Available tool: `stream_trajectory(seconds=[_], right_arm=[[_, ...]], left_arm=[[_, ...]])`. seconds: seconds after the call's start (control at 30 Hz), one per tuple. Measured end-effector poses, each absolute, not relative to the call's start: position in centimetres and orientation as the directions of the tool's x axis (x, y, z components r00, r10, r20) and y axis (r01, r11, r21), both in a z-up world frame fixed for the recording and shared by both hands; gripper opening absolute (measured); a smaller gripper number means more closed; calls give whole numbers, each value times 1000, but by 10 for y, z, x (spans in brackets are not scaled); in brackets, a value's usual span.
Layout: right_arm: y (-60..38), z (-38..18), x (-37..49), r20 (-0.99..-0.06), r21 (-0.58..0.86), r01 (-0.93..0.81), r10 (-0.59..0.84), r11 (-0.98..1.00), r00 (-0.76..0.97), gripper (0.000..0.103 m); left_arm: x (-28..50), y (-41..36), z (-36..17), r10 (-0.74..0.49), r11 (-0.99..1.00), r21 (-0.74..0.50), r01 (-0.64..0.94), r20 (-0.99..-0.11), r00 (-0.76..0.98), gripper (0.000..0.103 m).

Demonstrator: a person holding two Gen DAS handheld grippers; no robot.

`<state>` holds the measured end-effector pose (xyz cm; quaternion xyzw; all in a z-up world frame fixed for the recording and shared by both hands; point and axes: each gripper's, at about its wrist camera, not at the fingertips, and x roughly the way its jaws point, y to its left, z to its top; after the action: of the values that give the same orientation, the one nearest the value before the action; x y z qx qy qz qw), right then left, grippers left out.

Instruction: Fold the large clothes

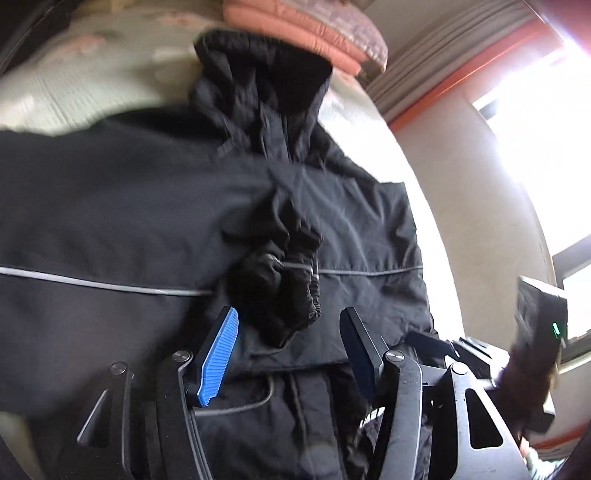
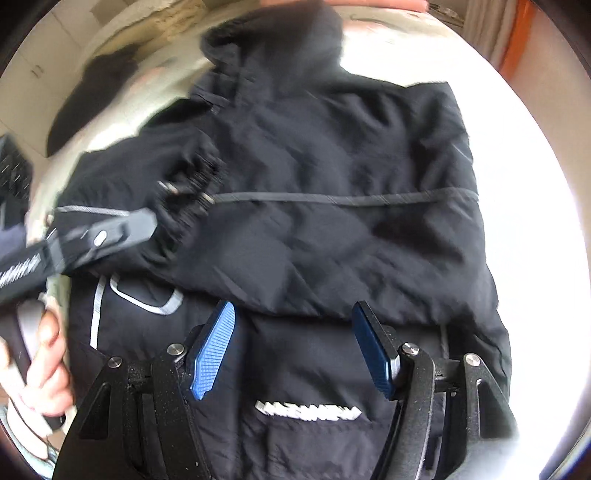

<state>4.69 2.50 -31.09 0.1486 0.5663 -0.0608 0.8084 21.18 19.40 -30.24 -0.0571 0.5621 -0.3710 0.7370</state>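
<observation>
- I am working in a home bedroom: a bed [image 1: 55,99] with a pale quilted floral cover fills the space under my rig.
- Folded pink bedding [image 1: 314,33] is stacked at the far end.
- Pleated grey curtains [image 1: 443,59] with an orange band hang beside a bright window [image 1: 546,110].
- A black jacket [image 2: 332,184] lies spread on the bed.
- Plain plastered walls [image 1: 461,184] close the room.

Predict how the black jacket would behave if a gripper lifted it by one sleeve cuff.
The black jacket would probably sag: its cloth wrinkles loosely. The sleeve cuff looks bunched, so it likely grips easily. The smooth shell may slide over the bedding.
</observation>
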Motion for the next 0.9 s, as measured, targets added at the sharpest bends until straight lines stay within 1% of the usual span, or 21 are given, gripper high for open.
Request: stream_trajectory(seconds=[0.07,0.17,0.3,0.47,0.5,0.53,0.57,0.63,0.77,0.9], right_arm=[[34,-304,66,-922,199,237,100,951,374,69],[46,-308,95,-908,259,208,164,943,386,69],[59,-333,124,-909,318,226,228,921,349,69],[55,-353,133,-887,401,276,294,874,358,68],[56,-353,134,-877,420,274,309,865,368,59],[58,-352,137,-874,423,267,313,866,371,46],[61,-348,137,-881,400,267,287,877,377,44],[67,-334,134,-880,360,251,237,899,412,33],[64,-297,115,-866,314,252,167,915,471,26],[27,-254,78,-858,212,339,8,917,514,26]], left_arm=[[213,210,-282,-613,728,-485,485,-777,143,60],[225,246,-263,-580,778,-448,440,-781,232,61],[243,285,-268,-496,846,-384,370,-820,284,61],[252,314,-276,-484,861,-392,324,-826,289,61],[252,314,-277,-476,865,-381,326,-830,292,61],[252,315,-278,-464,870,-368,329,-835,296,61],[252,313,-280,-452,875,-352,332,-840,300,61],[252,311,-280,-434,882,-328,338,-847,309,61],[250,305,-272,-417,887,-297,353,-843,339,61],[250,295,-262,-434,876,-297,379,-829,353,61]])
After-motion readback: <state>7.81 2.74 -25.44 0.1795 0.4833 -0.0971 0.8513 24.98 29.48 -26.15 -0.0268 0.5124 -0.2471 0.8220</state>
